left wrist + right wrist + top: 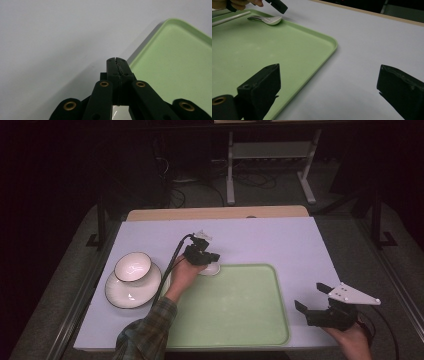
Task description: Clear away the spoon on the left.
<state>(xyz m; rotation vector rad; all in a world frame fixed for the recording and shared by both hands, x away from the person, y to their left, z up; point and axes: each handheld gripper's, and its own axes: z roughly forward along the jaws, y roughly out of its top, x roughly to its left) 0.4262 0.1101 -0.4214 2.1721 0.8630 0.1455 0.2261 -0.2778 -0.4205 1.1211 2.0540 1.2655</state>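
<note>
Spread wide, the right gripper [312,301] idles at 4 o'clock, while the left gripper [209,260], jaws pressed together, pinches a slippery, breakable white spoon [268,19] at the tray's [280,295] 11 o'clock corner; its handle seems the safest hold.

A tray [235,320] lies on the near middle of the table [280,240]. A spoon [211,269] lies in the far left corner of the tray, touching its rim. The left gripper [212,256] is just above the spoon. Left of the tray stands a plate [125,296], and a bowl [132,267] sits on the far part of this plate. The right gripper [311,298] is over the near right edge of the tray.
</note>
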